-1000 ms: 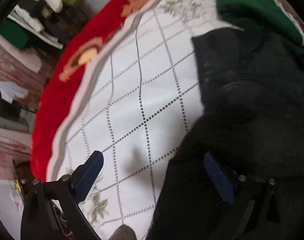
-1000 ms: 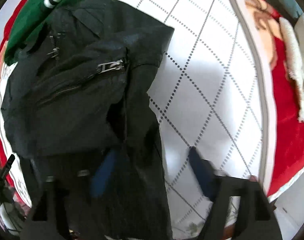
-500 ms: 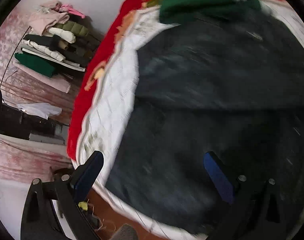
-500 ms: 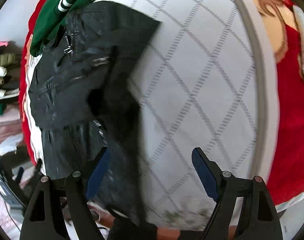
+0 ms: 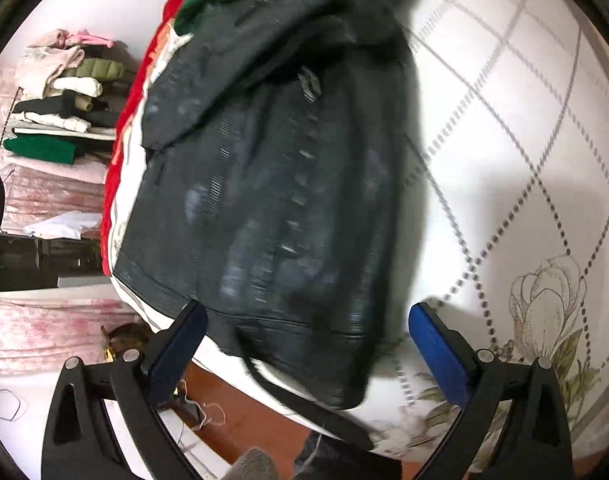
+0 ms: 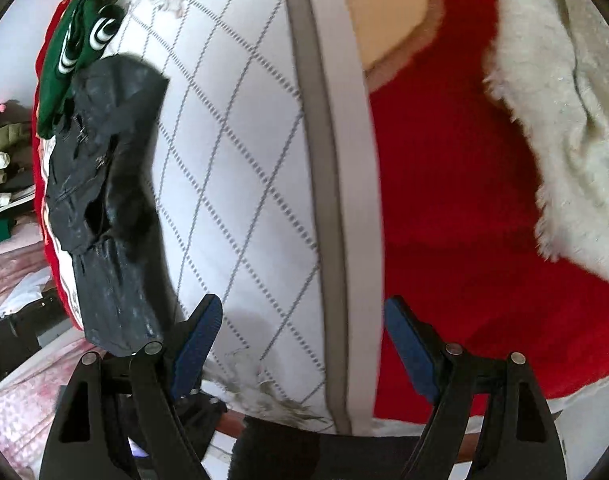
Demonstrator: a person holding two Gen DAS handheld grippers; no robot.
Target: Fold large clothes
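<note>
A black zippered jacket [image 5: 280, 184] lies on a white quilted cover [image 5: 504, 140], its hem reaching the near edge. My left gripper [image 5: 304, 356] is open and empty, just above the jacket's hem, with blue pads [image 5: 436, 356] on each side of it. In the right wrist view the jacket [image 6: 108, 200] lies far left. My right gripper [image 6: 300, 348] is open and empty over the white cover's grey border [image 6: 328, 200], apart from the jacket.
A green garment with white stripes [image 6: 80, 48] lies beyond the jacket's collar. A red blanket [image 6: 456, 200] and a white fleecy item [image 6: 564, 120] lie on the right. Stacked folded clothes [image 5: 64, 96] stand at the left. The floor [image 5: 244, 420] shows below the bed edge.
Both grippers swung right. The left view now looks along the jacket from its hem. The right gripper moved off the jacket to the cover's border and the red blanket. Both stayed open.
</note>
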